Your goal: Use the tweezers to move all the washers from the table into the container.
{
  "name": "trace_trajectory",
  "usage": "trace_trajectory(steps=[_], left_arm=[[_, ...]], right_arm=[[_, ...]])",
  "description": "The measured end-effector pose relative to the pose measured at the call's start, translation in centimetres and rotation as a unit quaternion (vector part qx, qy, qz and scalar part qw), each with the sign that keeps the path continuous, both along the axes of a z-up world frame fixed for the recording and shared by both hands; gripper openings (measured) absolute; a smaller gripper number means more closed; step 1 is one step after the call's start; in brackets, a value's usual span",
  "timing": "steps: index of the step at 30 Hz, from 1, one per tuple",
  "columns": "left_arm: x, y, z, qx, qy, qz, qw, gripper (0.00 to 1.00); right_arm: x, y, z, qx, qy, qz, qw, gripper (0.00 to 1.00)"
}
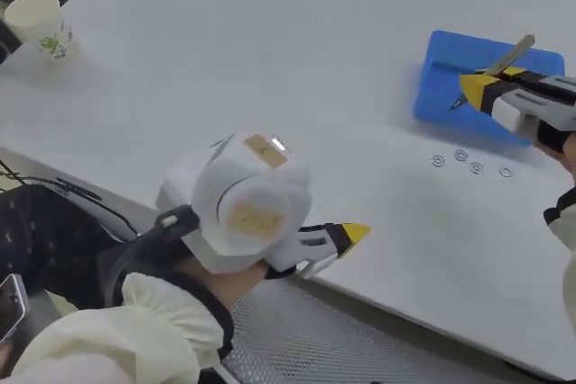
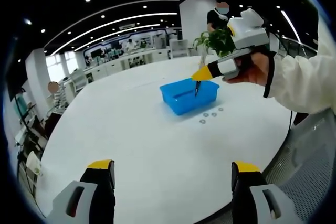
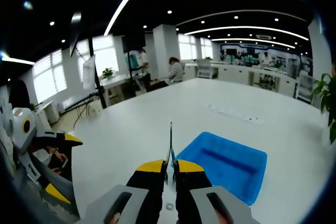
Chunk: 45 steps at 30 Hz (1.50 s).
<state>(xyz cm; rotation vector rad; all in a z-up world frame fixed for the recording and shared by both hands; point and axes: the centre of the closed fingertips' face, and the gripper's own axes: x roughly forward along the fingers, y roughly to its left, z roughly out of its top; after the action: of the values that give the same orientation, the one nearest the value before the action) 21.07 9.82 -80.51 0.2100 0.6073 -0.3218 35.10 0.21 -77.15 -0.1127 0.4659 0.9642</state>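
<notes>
The white tabletop (image 1: 270, 60) carries a blue container (image 1: 445, 87) beneath the fingers (image 1: 484, 89) of the right gripper (image 1: 466, 87), four washers (image 1: 461, 156) near them, and a paper cup (image 1: 40, 24) well apart.

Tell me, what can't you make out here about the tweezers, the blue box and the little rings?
- Head and left gripper views: the tweezers tips are too small to tell whether they pinch anything.
- Head view: the right hand-held gripper covers part of the container, so its contents are unclear.
- Right gripper view: its own jaws hide most of the washers.
</notes>
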Motion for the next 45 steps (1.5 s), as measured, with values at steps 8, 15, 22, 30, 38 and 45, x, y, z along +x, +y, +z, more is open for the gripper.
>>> trace_trajectory(steps=[8,15,22,30,38,45], left_arm=[[0.0,-0.1,0.0,-0.002,0.000,-0.003,1.0000,0.94],[0.0,-0.1,0.0,-0.001,0.000,-0.002,1.0000,0.94],[0.0,-0.1,0.0,-0.002,0.001,-0.002,1.0000,0.94],[0.0,-0.1,0.0,-0.002,-0.001,-0.001,1.0000,0.94],[0.0,0.0,0.0,0.000,0.001,-0.001,1.0000,0.94],[-0.1,0.0,-0.2,0.004,0.004,-0.001,1.0000,0.93]], right_arm=[[-0.5,-0.8,-1.9,-0.015,0.014,-0.008,0.9998,0.04],[-1.2,-0.6,-3.4,-0.028,0.024,-0.004,0.9993,0.04],[-1.5,-0.4,-4.3,-0.042,0.025,-0.001,0.9988,0.04],[-1.6,-0.3,-5.3,-0.054,0.028,0.004,0.9981,0.04],[-1.6,-0.5,-6.0,-0.066,0.021,0.008,0.9976,0.04],[-1.5,-0.6,-6.1,-0.064,0.018,0.000,0.9978,0.04]])
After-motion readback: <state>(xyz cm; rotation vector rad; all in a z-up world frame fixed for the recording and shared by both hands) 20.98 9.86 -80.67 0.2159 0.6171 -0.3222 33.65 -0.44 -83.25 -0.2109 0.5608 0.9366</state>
